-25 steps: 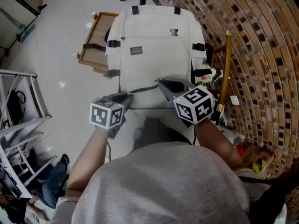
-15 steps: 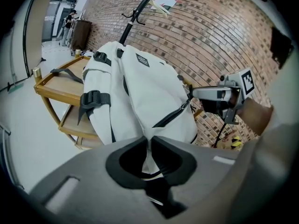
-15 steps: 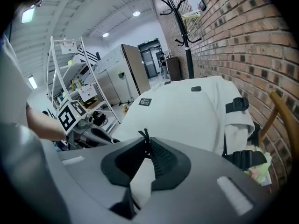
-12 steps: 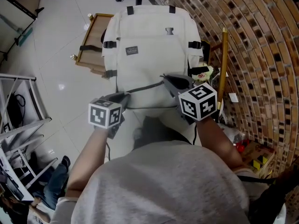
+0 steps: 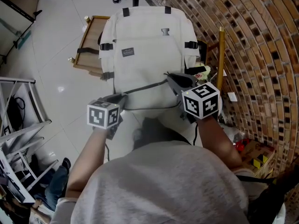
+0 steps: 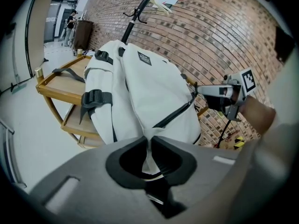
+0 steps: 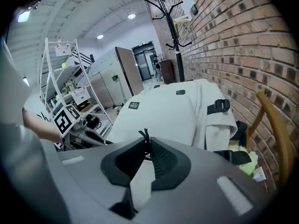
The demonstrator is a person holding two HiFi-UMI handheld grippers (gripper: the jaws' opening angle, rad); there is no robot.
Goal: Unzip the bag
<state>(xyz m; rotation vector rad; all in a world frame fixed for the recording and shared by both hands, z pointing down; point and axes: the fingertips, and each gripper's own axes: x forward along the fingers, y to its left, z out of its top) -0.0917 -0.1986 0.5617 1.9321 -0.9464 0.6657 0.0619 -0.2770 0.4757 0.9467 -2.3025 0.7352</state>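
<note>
- Brick wall (image 5: pixel 252 41) rises to the right of both grippers and pale floor tiles (image 5: pixel 56 50) spread to the left. The white bag (image 5: pixel 147 45) leans on a wooden rack (image 5: pixel 88 36) straight ahead of the jaws.
- The left gripper (image 5: pixel 119 97) has its jaws clamped on a cloth fold (image 6: pixel 148 146) low on the bag. The right gripper (image 5: pixel 171 78) has its jaws pinched on the thin black zipper pull (image 7: pixel 144 135).
- Likely risk: the pull sits right at the tips of the right jaws, so a tug off the line of the zipper (image 5: pixel 145 87) could slide it free.
- The left jaws hold only loose cloth. If that slips, nothing braces the bag, and it may drag along the rack or tip off it.
- The zipper seems to bend towards the bag's side beyond the right jaws, and the slider could snag cloth there.
- Only the right gripper view shows the pull between its jaws; from the head view those tips hide it.
- Only the left gripper view shows the pinched fold, with the dark zipper running up and away from its jaws towards the other gripper.
- The head view alone shows both grippers set at opposite ends of that line.
</note>
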